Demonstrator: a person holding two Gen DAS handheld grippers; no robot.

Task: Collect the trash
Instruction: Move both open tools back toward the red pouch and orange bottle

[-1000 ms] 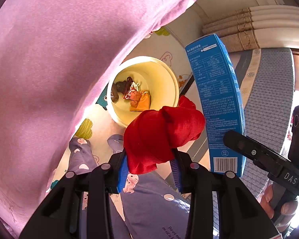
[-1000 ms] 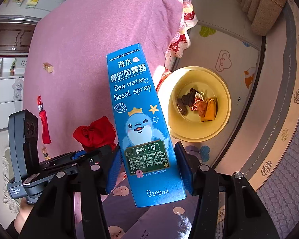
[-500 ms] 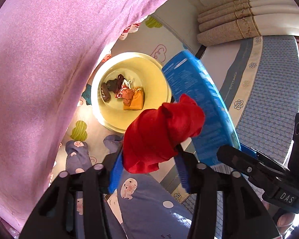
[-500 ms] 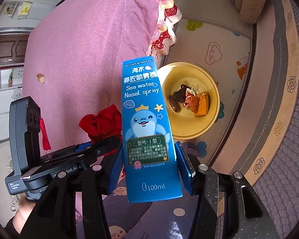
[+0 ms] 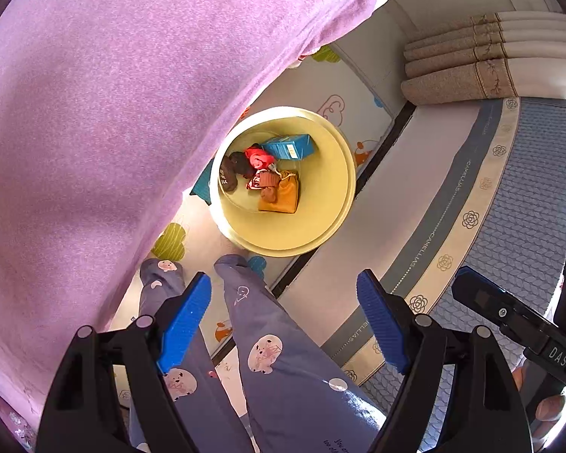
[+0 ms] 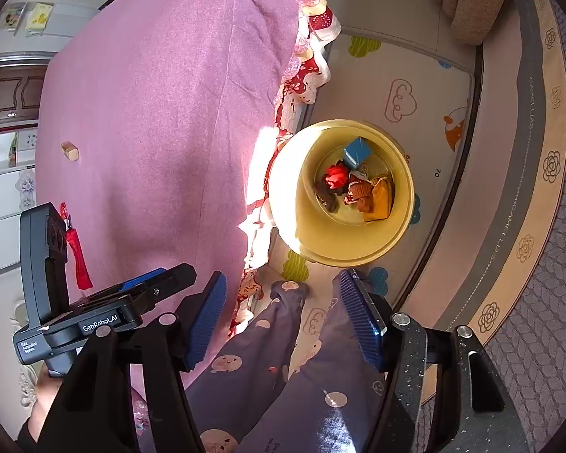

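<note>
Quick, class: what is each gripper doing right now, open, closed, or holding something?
Left gripper: open, holding nothing; its jaws have just been opening.
Right gripper: open, holding nothing; nothing sits between its jaws.

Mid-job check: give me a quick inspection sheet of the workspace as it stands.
Surface: pink tablecloth, small tan block and red strip on it.
Job's things: yellow bin on the floor holds blue box, red wad, orange pouch, dark scraps.
Clutter: nothing else seen.
Grippers: left gripper and right gripper open, empty, above the bin.
Cables: nothing seen.
Surroundings: cartoon play mat, patterned trouser legs.
</note>
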